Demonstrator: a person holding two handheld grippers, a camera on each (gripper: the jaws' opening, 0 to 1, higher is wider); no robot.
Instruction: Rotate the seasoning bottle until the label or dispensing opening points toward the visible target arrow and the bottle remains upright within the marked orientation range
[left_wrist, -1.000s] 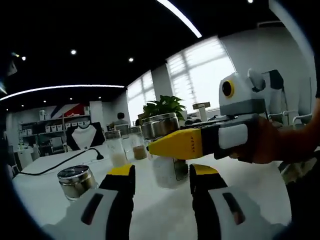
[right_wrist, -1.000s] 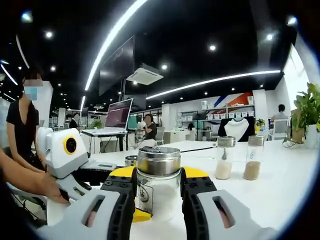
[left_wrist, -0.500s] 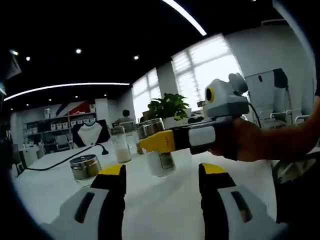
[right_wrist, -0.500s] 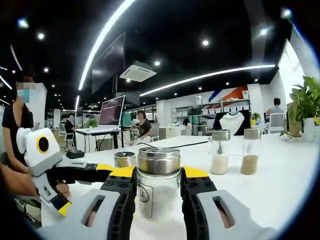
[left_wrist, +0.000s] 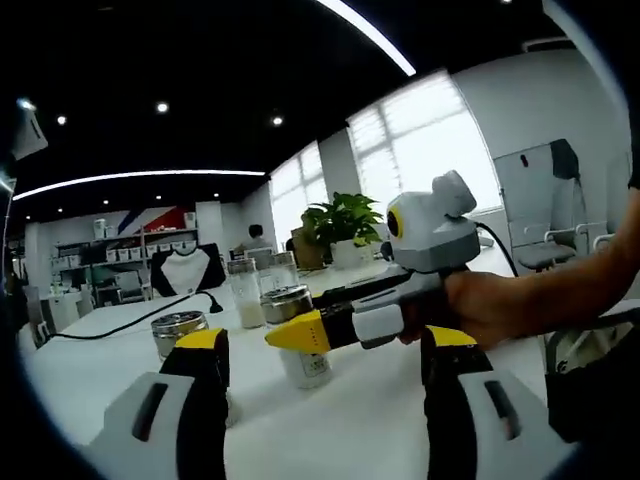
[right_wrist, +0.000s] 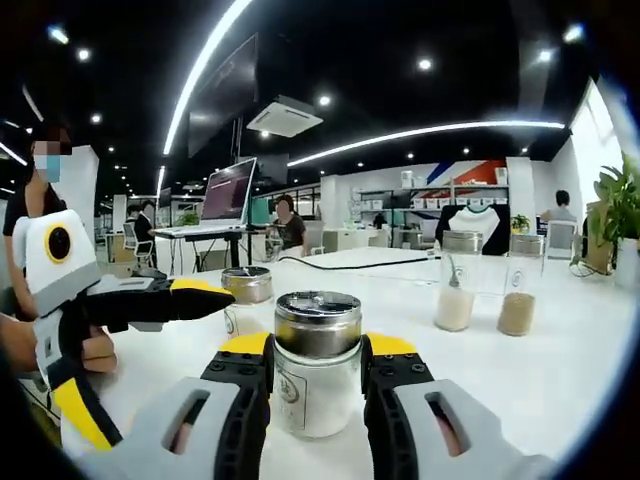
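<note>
The seasoning bottle (right_wrist: 318, 385), clear glass with a steel lid and pale powder inside, stands upright on the white table (right_wrist: 560, 370). My right gripper (right_wrist: 318, 350) is shut on it, one yellow-tipped jaw on each side, and a label shows on the bottle's left face. In the left gripper view the same bottle (left_wrist: 305, 368) sits in the middle, with the right gripper (left_wrist: 300, 340) reaching in from the right in a person's hand (left_wrist: 480, 310). My left gripper (left_wrist: 325, 350) is open wide, short of the bottle, with nothing between its jaws. One of its fingers (right_wrist: 200, 290) shows left of the bottle.
A short steel-lidded jar (left_wrist: 178, 332) (right_wrist: 247, 285) stands near the bottle. Two tall glass bottles (right_wrist: 457, 295) (right_wrist: 520, 300) stand farther back on the right. A black cable (left_wrist: 130, 315) crosses the far table, and a potted plant (left_wrist: 340, 220) sits behind. People sit at desks in the background.
My left gripper has drawn back from the bottle and spread its jaws wider. The right gripper has stayed shut on the bottle, which now appears lower, against the table.
</note>
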